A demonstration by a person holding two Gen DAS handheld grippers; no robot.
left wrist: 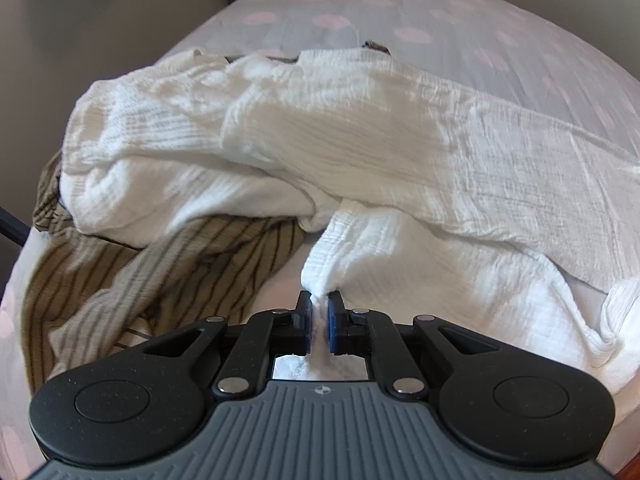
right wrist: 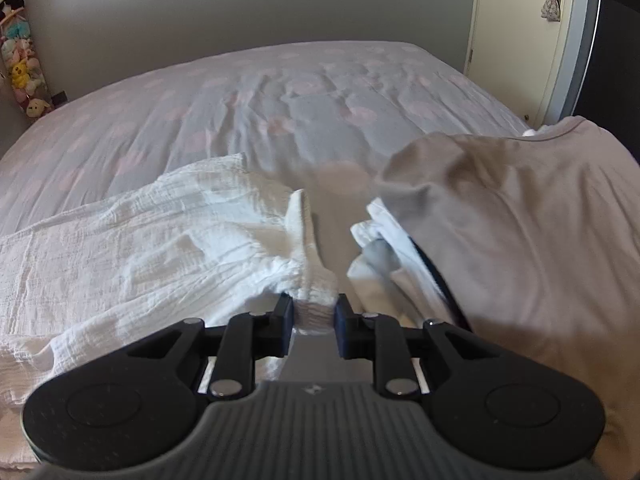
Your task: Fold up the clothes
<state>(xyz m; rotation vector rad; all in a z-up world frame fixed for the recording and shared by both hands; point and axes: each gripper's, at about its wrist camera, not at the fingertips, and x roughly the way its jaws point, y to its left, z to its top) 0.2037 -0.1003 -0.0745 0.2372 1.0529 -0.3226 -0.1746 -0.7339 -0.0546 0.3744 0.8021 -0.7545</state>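
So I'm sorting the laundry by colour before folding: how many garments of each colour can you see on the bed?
White: 2, the crinkled white muslin garment and a small bunched white cloth
Olive-brown with stripes: 1, the striped olive-brown garment
Grey: 1, the plain grey jersey T-shirt
Total: 4

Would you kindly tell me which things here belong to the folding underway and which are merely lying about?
In the job:
- white garment, pinched by both tongs, left and right
- bed, the work surface

Lying about:
- striped garment
- grey shirt
- stuffed toys
- door
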